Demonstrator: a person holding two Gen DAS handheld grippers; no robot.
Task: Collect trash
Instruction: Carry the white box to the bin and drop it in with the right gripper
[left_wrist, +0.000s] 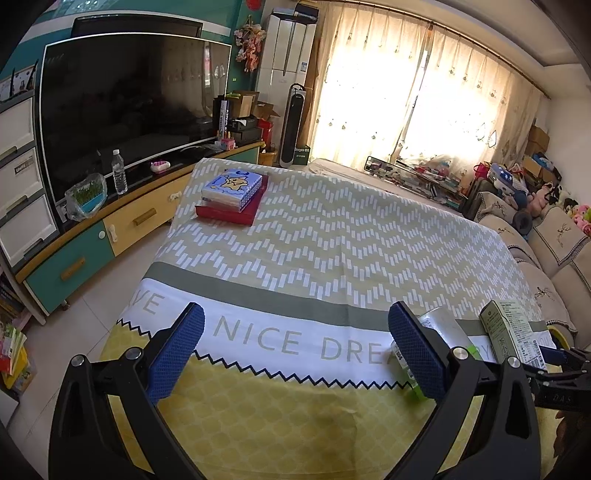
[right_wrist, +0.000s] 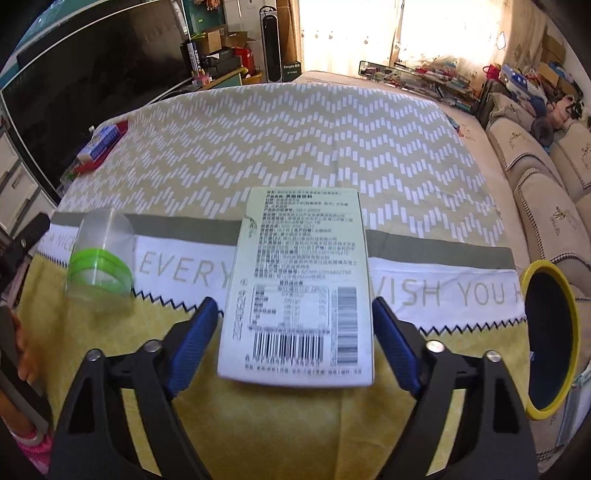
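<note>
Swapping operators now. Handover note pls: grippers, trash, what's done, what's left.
Left gripper: open, empty, over the tablecloth.
Right gripper: open, pale green carton between its fingers, pads apparently not pressing.
Clear bottle with a green label lies on the cloth, left of the carton. Yellow-rimmed bin is at the table's right edge.
Done: unclear, as the bin's inside is too dark to read.
Left: carton and bottle into the bin.

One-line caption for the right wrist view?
Open right gripper straddles a pale green carton on the patterned cloth.
</note>
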